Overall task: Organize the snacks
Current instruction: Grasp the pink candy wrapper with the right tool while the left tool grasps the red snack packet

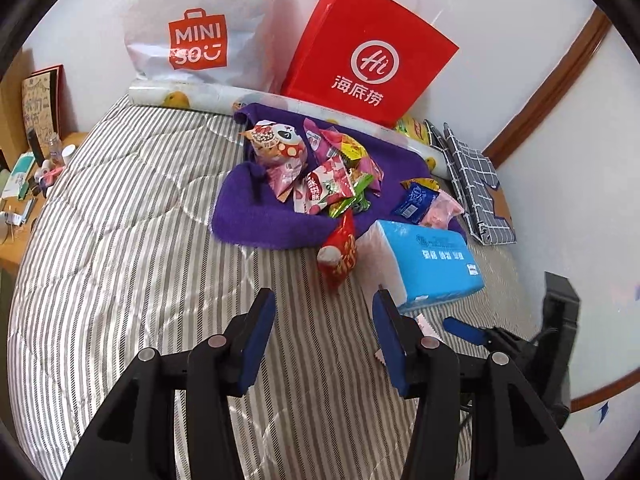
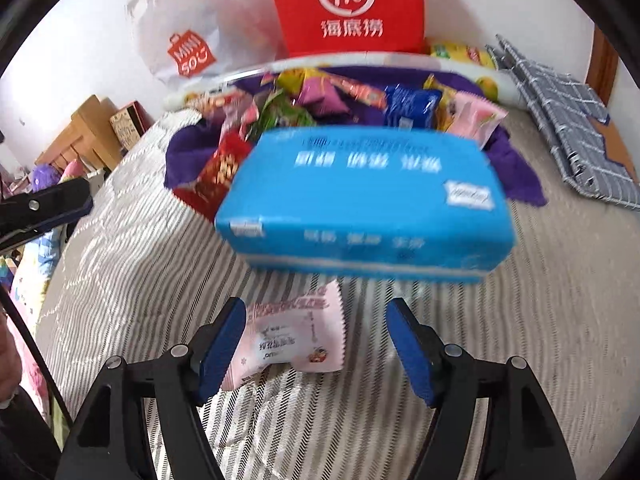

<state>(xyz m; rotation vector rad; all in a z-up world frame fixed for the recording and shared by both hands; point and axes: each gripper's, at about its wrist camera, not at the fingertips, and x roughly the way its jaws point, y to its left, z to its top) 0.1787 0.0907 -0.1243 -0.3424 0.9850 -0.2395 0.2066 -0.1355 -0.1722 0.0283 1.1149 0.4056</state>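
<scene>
A heap of snack packets [image 1: 320, 176] lies on a purple towel [image 1: 248, 216] on the striped bed. A red packet [image 1: 338, 252] sits at the towel's front edge beside a blue tissue pack [image 1: 432, 264]. My left gripper [image 1: 324, 300] is open over bare bedspread, short of the red packet, with nothing between its fingers. In the right wrist view my right gripper [image 2: 316, 308] is open just in front of the tissue pack [image 2: 364, 204]. A pink-and-white snack packet [image 2: 292, 336] lies flat on the bed between its fingers, closer to the left pad.
A white Miniso bag [image 1: 200, 36] and a red paper bag [image 1: 368, 56] lean on the back wall behind a rolled duck-print sheet [image 1: 180, 98]. A folded checked fabric box [image 1: 472, 184] lies at the right by the wall. A cluttered wooden desk [image 1: 24, 184] borders the bed's left edge.
</scene>
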